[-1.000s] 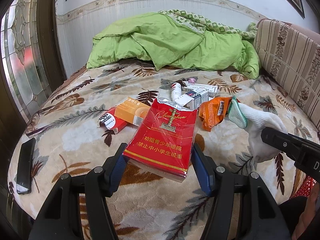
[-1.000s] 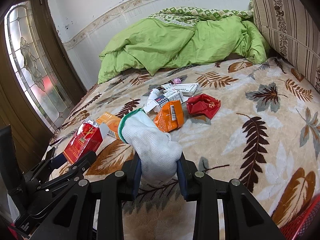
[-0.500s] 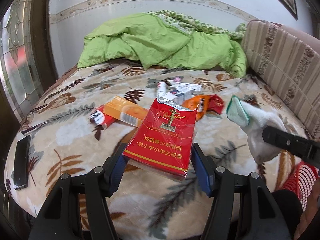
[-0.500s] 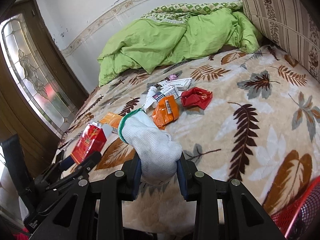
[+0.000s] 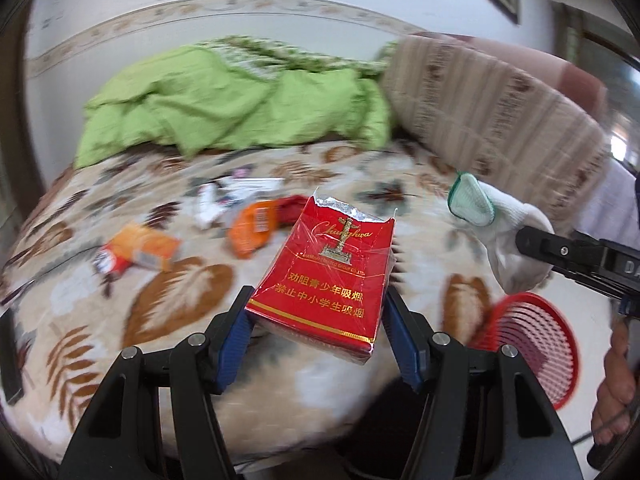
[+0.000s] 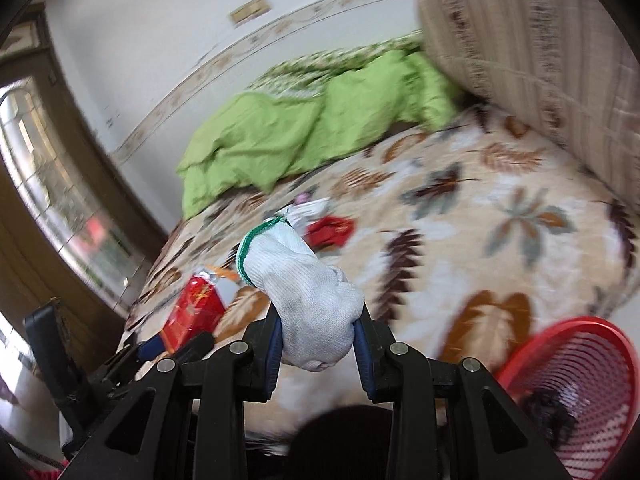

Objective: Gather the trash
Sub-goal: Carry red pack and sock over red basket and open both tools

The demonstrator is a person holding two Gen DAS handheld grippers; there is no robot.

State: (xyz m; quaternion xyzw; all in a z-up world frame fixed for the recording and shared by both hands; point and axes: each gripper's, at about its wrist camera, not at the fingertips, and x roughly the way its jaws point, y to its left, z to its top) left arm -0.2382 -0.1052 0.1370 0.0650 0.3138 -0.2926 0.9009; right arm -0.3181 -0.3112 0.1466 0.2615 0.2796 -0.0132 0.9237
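My left gripper (image 5: 318, 326) is shut on a red cigarette pack (image 5: 326, 276) with a torn foil top, held above the bed's near edge. My right gripper (image 6: 318, 338) is shut on a white knit glove (image 6: 308, 300) with a green cuff. The glove (image 5: 496, 232) and right gripper also show at the right of the left wrist view. A red mesh basket (image 5: 536, 344) sits low by the bed at lower right, also the basket (image 6: 576, 372) in the right wrist view. Left on the bed are an orange wrapper (image 5: 254, 232), an orange box (image 5: 144, 248), white boxes (image 5: 236, 196) and a red wrapper (image 6: 330, 230).
A leaf-patterned blanket (image 5: 168, 292) covers the bed, with a green duvet (image 5: 224, 100) bunched at the back. A striped cushion (image 5: 492, 92) leans at the right. A dark phone (image 5: 10, 356) lies at the bed's left edge. A person's hand (image 5: 616, 384) grips the right gripper's handle.
Both grippers have swung right and lifted away from the bed with their loads. The red basket has come into view at lower right. The views are now blurred.
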